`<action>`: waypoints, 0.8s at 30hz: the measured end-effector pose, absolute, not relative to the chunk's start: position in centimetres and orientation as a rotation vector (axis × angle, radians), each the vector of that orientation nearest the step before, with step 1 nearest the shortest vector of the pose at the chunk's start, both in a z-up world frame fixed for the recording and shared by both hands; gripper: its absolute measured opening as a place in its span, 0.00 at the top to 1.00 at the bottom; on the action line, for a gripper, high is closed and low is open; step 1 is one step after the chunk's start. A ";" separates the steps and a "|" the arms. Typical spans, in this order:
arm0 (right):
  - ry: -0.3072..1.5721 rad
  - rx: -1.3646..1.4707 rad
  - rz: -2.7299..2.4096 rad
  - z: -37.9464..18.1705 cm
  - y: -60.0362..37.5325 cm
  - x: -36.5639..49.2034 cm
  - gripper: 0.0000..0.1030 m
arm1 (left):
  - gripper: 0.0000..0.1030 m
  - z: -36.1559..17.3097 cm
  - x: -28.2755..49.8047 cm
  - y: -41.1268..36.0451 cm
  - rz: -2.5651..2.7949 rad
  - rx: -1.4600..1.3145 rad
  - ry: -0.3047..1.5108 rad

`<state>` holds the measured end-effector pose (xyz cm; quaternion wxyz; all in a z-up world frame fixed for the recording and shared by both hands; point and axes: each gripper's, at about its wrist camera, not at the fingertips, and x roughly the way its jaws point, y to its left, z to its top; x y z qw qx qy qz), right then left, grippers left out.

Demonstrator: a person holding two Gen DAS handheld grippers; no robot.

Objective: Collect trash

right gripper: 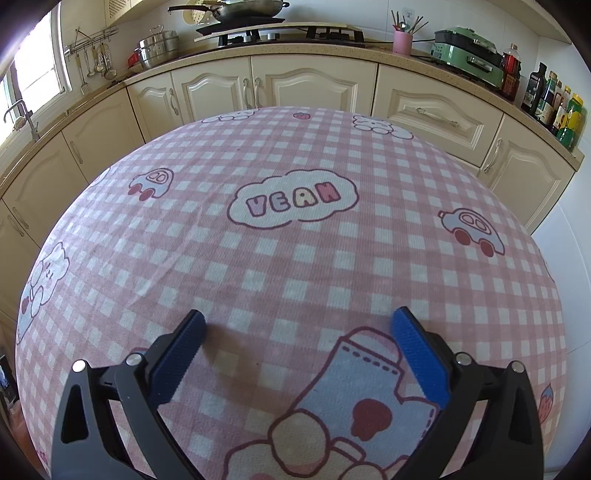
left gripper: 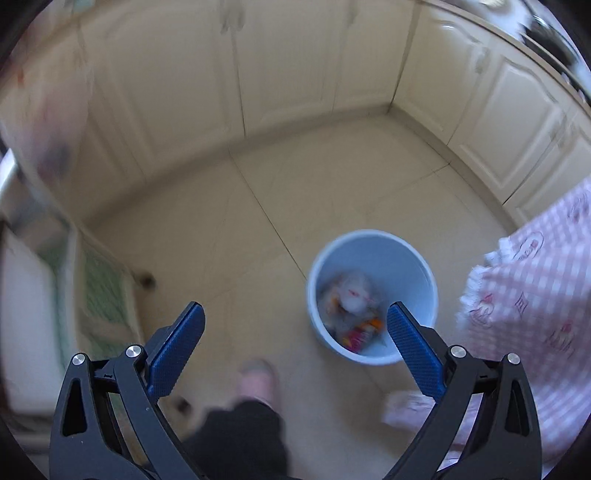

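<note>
In the left wrist view, the left hand-held gripper (left gripper: pixel 295 314) is seen spread wide, and nothing is held between its blue pads (left gripper: pixel 177 354). It is pointed steeply down at the floor (left gripper: pixel 229 229). Just below the pads, a slipper (left gripper: pixel 256 380) and a dark trouser leg (left gripper: pixel 240 435) of the person are seen, both blurred. Beyond the right pad, the light blue bin (left gripper: pixel 373 295) is found standing upright on the floor with its round mouth open to the top. Trash (left gripper: pixel 351 314) is lying inside it, but the pieces are blurred and cannot be told apart; a long axis cannot be read. The near rim of the bin is partly covered by the right finger. To the right of the bin, the hanging edge of the pink checked cloth (left gripper: pixel 532 295) is seen near it. Open floor is left between the bin and the cream cabinets (left gripper: pixel 288 74) behind.

In the right wrist view, the right hand-held gripper (right gripper: pixel 299 321) is also spread wide and empty, close above the tabletop (right gripper: pixel 295 258). The tabletop is covered by the same pink checked cloth and no trash is seen on it. Its far edge is rounded by the lens. Behind it, the kitchen counter (right gripper: pixel 406 55) is seen with a stove (right gripper: pixel 280 33) and bottles (right gripper: pixel 554 103).
</note>
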<state>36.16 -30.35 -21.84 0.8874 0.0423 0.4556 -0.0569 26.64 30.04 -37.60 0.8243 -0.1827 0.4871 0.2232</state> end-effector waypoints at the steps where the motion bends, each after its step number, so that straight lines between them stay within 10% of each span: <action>1: 0.947 0.088 -0.118 -21.8 -30.4 36.2 0.04 | 0.07 -37.4 26.6 30.4 0.473 -0.419 0.994; 24: 0.947 0.088 -0.118 -21.8 -30.3 36.2 0.04 | 0.07 -38.4 27.9 32.7 0.577 -0.443 0.993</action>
